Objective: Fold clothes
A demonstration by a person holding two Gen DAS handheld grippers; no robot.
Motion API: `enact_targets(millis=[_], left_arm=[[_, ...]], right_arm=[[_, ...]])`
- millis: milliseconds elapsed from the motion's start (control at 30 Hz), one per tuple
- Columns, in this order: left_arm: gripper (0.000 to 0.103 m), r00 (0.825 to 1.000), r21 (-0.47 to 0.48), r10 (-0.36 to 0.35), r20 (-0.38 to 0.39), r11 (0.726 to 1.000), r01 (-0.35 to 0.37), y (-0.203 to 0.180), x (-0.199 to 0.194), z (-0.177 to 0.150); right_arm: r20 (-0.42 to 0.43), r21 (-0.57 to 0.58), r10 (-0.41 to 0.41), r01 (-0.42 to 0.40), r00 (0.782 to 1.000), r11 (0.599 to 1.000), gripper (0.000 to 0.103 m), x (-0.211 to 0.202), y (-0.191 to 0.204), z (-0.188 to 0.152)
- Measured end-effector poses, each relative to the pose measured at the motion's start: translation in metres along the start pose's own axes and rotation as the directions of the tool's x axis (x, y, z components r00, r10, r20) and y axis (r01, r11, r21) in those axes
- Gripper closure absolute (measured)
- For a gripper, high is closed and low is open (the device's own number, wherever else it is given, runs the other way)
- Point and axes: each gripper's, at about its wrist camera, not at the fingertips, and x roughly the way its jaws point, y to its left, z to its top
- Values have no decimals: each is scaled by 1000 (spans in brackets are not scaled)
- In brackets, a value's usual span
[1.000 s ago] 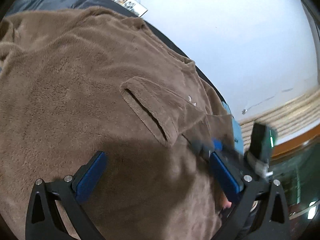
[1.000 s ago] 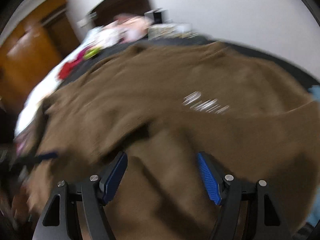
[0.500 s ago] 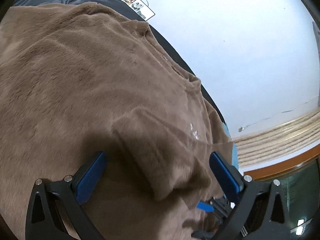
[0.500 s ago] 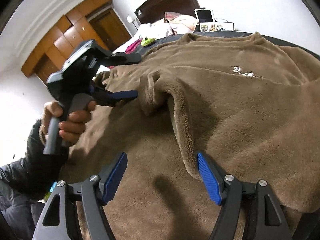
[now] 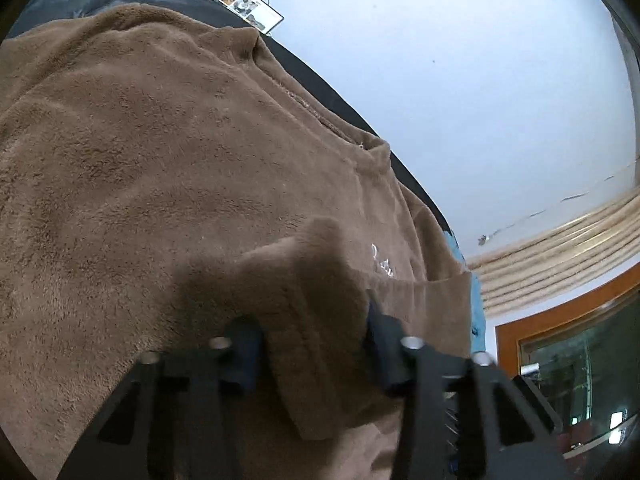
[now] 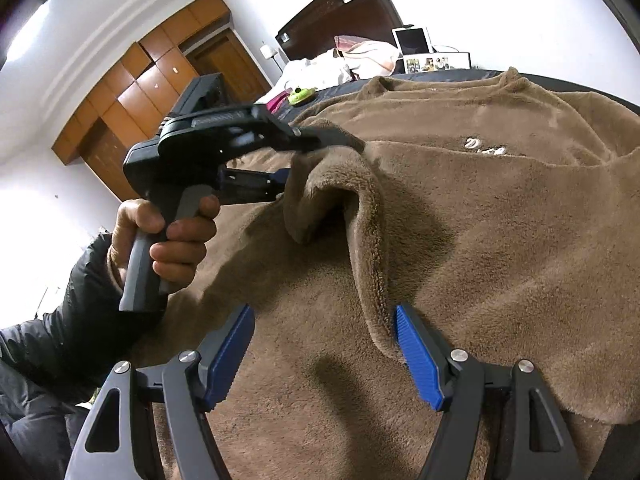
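Note:
A brown fleece sweatshirt (image 5: pixel 168 168) lies spread over a dark bed, its chest logo (image 6: pixel 484 148) facing up. My left gripper (image 5: pixel 314 346) is shut on the sleeve cuff (image 5: pixel 316 280), which fills the space between its pads. In the right wrist view the left gripper (image 6: pixel 304 160) holds that cuff (image 6: pixel 332 192) lifted above the sweatshirt body. My right gripper (image 6: pixel 324 354) is open and empty, just above the fleece, with the sleeve's edge (image 6: pixel 372 304) running down between its fingers.
The dark bed cover (image 5: pixel 320 80) shows past the collar. A photo frame (image 6: pixel 436 62) and tablet (image 6: pixel 412 40) stand at the bed's far end, with pillows (image 6: pixel 360 54) and a green toy (image 6: pixel 302 94). A wooden wardrobe (image 6: pixel 132 92) is at the left.
My left gripper has closed on the sleeve cuff and raised it. The right gripper has stayed open and has barely moved.

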Motion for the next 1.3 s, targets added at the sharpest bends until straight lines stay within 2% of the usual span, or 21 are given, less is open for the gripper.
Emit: enact_targets(millis=[100, 200, 267, 333, 400, 467, 633, 733, 900, 967, 1000, 1067, 1133, 1200, 1300], left_arm=[[76, 999, 61, 3, 43, 998, -6, -14, -16, 7], [78, 994, 134, 4, 112, 991, -19, -33, -44, 19], [78, 988, 175, 11, 156, 984, -38, -46, -62, 32], [78, 981, 205, 21, 192, 977, -61, -53, -76, 43], [78, 974, 232, 38, 222, 969, -90, -58, -87, 53], [78, 971, 247, 53, 234, 962, -112, -61, -91, 62], [78, 972, 257, 81, 219, 957, -138, -50, -91, 73], [78, 973, 237, 89, 215, 961, -140, -36, -83, 76], [78, 974, 202, 116, 195, 967, -156, -10, -74, 76], [78, 972, 191, 128, 198, 967, -167, -2, -77, 75], [78, 970, 186, 133, 202, 967, -172, 3, -79, 74], [78, 968, 181, 145, 205, 966, -183, 11, -80, 74], [78, 962, 179, 186, 201, 958, -223, 17, -76, 73], [78, 959, 177, 220, 180, 952, -252, 24, -67, 72], [78, 963, 180, 228, 142, 951, -252, 33, -55, 69]], right_arm=[[53, 4, -18, 18, 998, 1000, 29, -15, 0, 1], [150, 20, -81, 79, 985, 997, 29, -42, -4, 5], [211, 35, -135, 131, 968, 991, 29, -60, -7, 7], [272, 61, -218, 209, 937, 976, 29, -81, -12, 9], [300, 93, -268, 251, 915, 963, 27, -97, -20, 10], [304, 137, -350, 323, 886, 937, 26, -109, -29, 10], [232, 138, -517, 498, 824, 856, 26, -112, -37, 14], [181, 53, -570, 570, 802, 820, 26, -95, -31, 18], [98, -93, -673, 680, 733, 727, 26, -61, -29, 17], [67, -120, -735, 737, 675, 665, 26, -50, -40, 18], [61, -113, -780, 781, 623, 615, 26, -49, -47, 18], [69, -70, -822, 825, 565, 561, 26, -54, -58, 20], [60, -3, -869, 871, 491, 492, 26, -66, -70, 20], [58, -1, -869, 870, 492, 493, 26, -72, -71, 18], [58, 5, -846, 848, 530, 531, 26, -75, -71, 33]])
